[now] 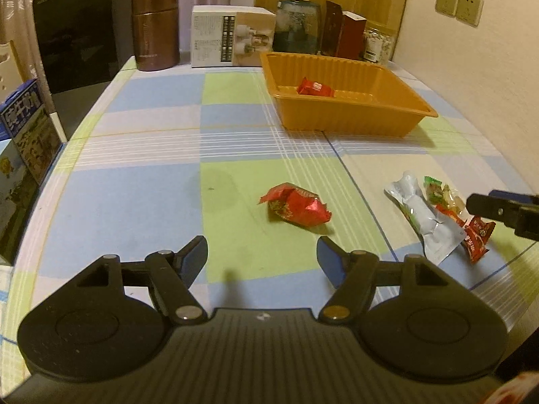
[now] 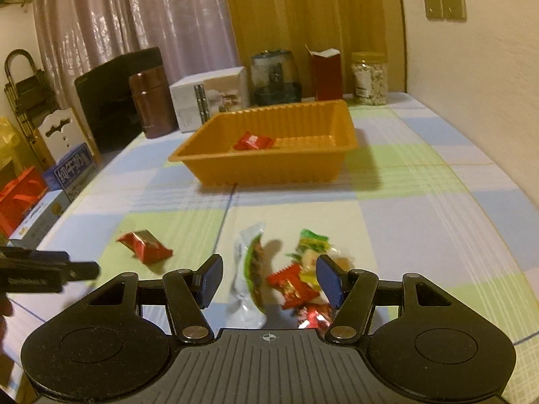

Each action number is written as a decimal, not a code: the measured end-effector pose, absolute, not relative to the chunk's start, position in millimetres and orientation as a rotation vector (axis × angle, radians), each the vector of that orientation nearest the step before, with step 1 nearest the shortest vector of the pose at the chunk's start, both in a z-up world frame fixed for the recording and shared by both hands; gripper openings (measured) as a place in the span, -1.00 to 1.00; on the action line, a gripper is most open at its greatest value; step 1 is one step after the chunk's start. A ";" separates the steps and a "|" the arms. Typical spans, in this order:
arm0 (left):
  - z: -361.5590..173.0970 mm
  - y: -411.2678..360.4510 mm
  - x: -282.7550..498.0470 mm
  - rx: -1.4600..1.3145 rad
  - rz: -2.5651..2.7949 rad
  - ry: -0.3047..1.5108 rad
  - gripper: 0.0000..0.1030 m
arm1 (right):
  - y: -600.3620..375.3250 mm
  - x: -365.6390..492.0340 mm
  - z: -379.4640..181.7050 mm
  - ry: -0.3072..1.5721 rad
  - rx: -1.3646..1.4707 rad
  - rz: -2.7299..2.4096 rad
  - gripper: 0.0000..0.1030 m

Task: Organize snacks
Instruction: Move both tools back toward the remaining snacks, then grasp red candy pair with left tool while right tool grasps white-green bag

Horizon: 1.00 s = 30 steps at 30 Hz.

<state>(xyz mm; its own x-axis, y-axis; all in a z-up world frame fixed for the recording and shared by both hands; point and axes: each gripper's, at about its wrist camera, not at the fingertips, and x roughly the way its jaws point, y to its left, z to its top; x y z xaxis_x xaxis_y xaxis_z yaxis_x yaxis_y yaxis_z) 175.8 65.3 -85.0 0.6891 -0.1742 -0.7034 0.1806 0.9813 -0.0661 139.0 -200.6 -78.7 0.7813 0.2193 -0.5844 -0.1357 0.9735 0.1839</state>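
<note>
Both claws are hovering low, jaws gaping: the left gripper (image 1: 262, 257) facing a crinkled red foil snack (image 1: 294, 205) at twelve o'clock, the right gripper (image 2: 269, 277) over mixed wrappers (image 2: 296, 282). Only the right view is showing red boxes (image 2: 20, 198) at nine o'clock; the ribbed orange plastic tray (image 1: 347, 114) is holding one red packet (image 1: 315, 88).

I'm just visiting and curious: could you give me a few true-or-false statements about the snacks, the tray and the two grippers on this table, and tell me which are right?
1. The orange tray holds one red snack packet. True.
2. The left gripper is clamped on a snack. False: its jaws stand open and empty, short of the lone red packet on the tablecloth.
3. The right gripper is open above a small pile of snacks. True.
4. The tray is blue. False: it is orange.
5. A white pouch lies in the pile. True.
</note>
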 end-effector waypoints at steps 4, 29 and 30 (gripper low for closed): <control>-85.1 55.4 182.5 0.098 -0.236 0.776 0.33 | -193.1 142.5 -83.9 0.645 0.088 0.200 0.21; -109.6 34.2 235.4 0.554 -0.484 0.692 0.34 | -147.3 196.9 -130.3 0.794 -0.076 0.246 -0.44; -110.5 33.5 237.3 0.566 -0.495 0.688 0.34 | -148.0 197.1 -131.2 0.799 -0.066 0.250 -0.45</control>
